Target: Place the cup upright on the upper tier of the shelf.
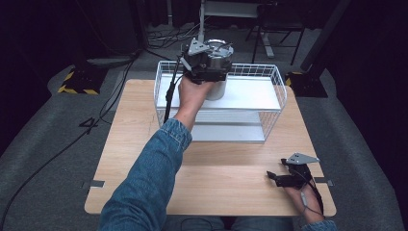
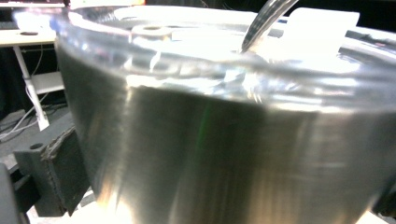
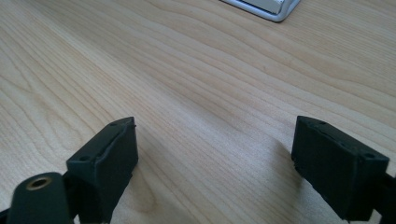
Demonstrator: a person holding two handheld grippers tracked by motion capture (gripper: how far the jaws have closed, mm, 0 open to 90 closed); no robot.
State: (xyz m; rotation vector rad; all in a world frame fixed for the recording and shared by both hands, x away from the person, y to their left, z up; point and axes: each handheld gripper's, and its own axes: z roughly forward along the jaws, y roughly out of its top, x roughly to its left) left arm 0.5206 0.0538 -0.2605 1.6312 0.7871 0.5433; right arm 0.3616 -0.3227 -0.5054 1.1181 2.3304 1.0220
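Steel pot (image 2: pixel 224 154) (base cut off)

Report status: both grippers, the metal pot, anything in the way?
Left gripper at metal pot on wire rack shelf; grip unclear. Right gripper open, idle over table. Nothing in the way.

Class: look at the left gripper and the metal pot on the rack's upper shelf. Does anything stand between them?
Nothing visible does. The left gripper is already at the metal pot, whose wall sits right against its jaws on the rack.
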